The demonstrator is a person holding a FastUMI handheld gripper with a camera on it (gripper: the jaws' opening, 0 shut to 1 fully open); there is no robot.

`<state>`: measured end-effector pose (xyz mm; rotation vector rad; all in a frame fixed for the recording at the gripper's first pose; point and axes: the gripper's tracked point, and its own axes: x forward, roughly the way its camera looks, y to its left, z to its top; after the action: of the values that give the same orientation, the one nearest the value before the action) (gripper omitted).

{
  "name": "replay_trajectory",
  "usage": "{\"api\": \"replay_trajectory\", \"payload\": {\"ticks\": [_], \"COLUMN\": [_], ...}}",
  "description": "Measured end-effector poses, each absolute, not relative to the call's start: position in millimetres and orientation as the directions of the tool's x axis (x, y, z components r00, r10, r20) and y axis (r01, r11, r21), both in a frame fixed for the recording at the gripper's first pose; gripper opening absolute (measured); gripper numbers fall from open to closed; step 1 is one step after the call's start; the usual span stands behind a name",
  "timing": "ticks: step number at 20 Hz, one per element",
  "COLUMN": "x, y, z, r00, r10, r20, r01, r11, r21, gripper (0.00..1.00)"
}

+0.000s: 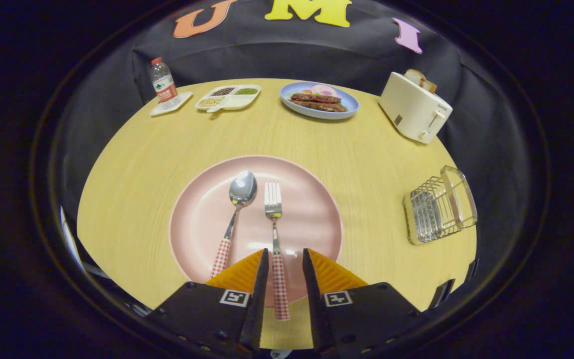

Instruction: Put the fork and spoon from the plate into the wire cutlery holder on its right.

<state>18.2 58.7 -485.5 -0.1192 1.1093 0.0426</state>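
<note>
Now the gripper (285, 257) straddles the fork (274, 234) handle on the pink plate (312, 219), fingers apart, not yet pinching. Squeezing squarely on the checked handle should prevent slipping; the spoon (234, 214) lies just left, the wire cutlery holder (439, 204) waits well right.

The claw (285, 257) sits at the bottom centre of the frame, pointing forward and angled down. Its two fingers (262, 269) stand slightly apart, with a narrow gap between them, one on each side of a fork handle (280, 289), neither clearly pressing on it.
</note>
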Motion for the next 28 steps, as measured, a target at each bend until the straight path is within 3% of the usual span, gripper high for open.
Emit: {"api": "replay_trajectory", "payload": {"ticks": [2,5,6,7,11,14,28], "x": [20.9,19.7,18.4,18.7,17.2,13.1,12.0], "y": [61.8,57.7,56.8,57.6,55.6,50.7,-31.9], "z": [-491.8,-503.5,-504.4,-507.4,-502.2,-488.7,-366.6], "r00": [0.445,0.437,0.434,0.44,0.439,0.432,0.488], "r10": [-0.002,-0.022,-0.026,-0.02,-0.01,0.011,0.013], "r20": [-0.896,-0.899,-0.9,-0.898,-0.899,-0.902,-0.873], "r01": [-0.094,-0.088,-0.093,-0.095,-0.084,-0.085,-0.08], "r11": [0.994,0.994,0.993,0.993,0.995,0.996,0.996], "r21": [-0.048,-0.068,-0.074,-0.068,-0.052,-0.029,-0.03], "gripper": [0.33,0.33,0.17,0.11,0.11,0.04,0.03]}}
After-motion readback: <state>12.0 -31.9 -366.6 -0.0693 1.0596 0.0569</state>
